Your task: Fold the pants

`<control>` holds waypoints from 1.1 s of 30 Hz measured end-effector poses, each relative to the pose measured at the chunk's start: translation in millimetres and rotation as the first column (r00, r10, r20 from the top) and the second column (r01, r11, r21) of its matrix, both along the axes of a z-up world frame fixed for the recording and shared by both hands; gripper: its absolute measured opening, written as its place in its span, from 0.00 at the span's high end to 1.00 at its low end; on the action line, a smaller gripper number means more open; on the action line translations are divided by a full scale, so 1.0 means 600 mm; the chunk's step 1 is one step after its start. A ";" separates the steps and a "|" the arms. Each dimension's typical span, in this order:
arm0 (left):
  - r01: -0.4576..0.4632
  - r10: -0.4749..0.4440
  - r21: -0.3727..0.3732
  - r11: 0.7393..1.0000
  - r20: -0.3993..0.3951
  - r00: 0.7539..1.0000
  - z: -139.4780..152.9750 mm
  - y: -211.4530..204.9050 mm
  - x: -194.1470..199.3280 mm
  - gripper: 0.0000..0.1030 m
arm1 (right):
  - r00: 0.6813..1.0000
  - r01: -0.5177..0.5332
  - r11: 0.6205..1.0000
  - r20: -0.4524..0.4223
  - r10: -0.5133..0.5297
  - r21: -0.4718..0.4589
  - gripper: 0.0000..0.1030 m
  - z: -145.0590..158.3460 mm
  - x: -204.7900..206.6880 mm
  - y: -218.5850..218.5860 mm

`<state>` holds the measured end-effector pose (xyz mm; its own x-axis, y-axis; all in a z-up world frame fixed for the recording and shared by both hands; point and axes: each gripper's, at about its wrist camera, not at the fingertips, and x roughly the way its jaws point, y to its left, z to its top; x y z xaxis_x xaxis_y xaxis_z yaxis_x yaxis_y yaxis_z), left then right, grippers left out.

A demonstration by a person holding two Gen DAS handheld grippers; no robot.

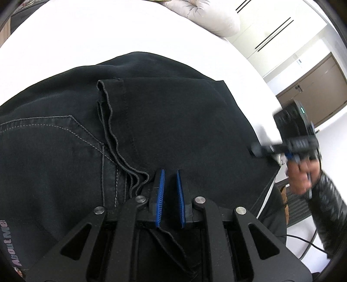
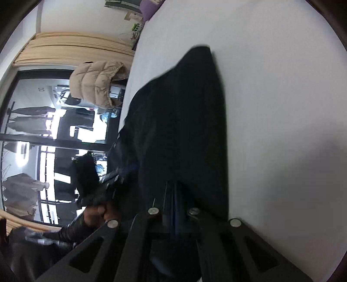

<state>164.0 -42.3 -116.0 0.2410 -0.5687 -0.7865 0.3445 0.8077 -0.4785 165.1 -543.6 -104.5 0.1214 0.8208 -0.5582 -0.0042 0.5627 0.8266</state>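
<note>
Black pants (image 1: 173, 119) lie folded on the white table (image 1: 76, 39), with the leg hems laid over the seat beside a stitched back pocket (image 1: 65, 134). My left gripper (image 1: 170, 171) sits low over them, its blue pads nearly together and pinching the stacked hem layers, whose edge runs on behind the pads. My right gripper (image 1: 256, 150) is blurred at the pants' right edge near the table corner. In the right wrist view the right gripper (image 2: 173, 184) is shut, pads together over the dark pants (image 2: 184, 119); I cannot tell whether cloth is caught. A hand (image 2: 102, 213) grips the left tool.
A beige puffy jacket (image 1: 212, 17) lies at the table's far edge and also shows as the jacket (image 2: 97, 84) in the right wrist view. The table (image 2: 282, 108) ends just right of the pants. A brown cabinet (image 1: 314, 82), a chair (image 1: 297, 208) and a cable stand beyond.
</note>
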 end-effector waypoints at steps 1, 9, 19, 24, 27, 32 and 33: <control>-0.003 0.003 -0.003 1.000 0.001 1.000 -0.002 -0.001 -0.003 0.89 | 1.000 0.002 1.000 -0.002 -0.002 -0.005 1.00 0.006 -0.017 -0.001; -0.016 0.016 0.007 1.000 0.029 0.999 0.001 -0.016 -0.024 0.89 | 0.998 0.063 0.998 0.015 -0.063 -0.016 1.00 -0.006 -0.069 0.006; -0.206 0.217 -0.096 0.974 0.122 0.968 0.117 0.134 -0.137 0.89 | 0.972 0.175 0.984 0.162 -0.171 -0.010 0.32 0.062 -0.087 0.007; -0.503 0.526 -0.232 0.832 0.045 0.849 0.121 0.301 -0.231 0.15 | 0.942 0.170 0.979 0.273 -0.194 0.110 0.28 0.111 -0.066 0.059; -0.667 0.686 -0.289 0.687 -0.042 0.726 0.108 0.380 -0.281 0.14 | 0.959 0.143 0.984 0.232 -0.166 0.111 0.32 0.094 -0.030 0.095; -0.776 0.746 -0.352 0.524 -0.250 0.617 0.064 0.425 -0.322 0.14 | 0.965 0.137 0.982 0.205 -0.162 0.131 0.45 0.076 0.000 0.134; -0.781 0.743 -0.358 0.511 -0.273 0.611 0.060 0.427 -0.319 0.14 | 0.966 0.129 0.982 0.206 -0.155 0.138 0.46 0.075 0.000 0.140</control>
<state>-27.5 213.6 -80.1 0.6907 -0.4516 -0.5647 -0.3604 0.4620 -0.8103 165.2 -459.3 -59.4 0.3479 0.8467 -0.4026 -0.1169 0.4653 0.8774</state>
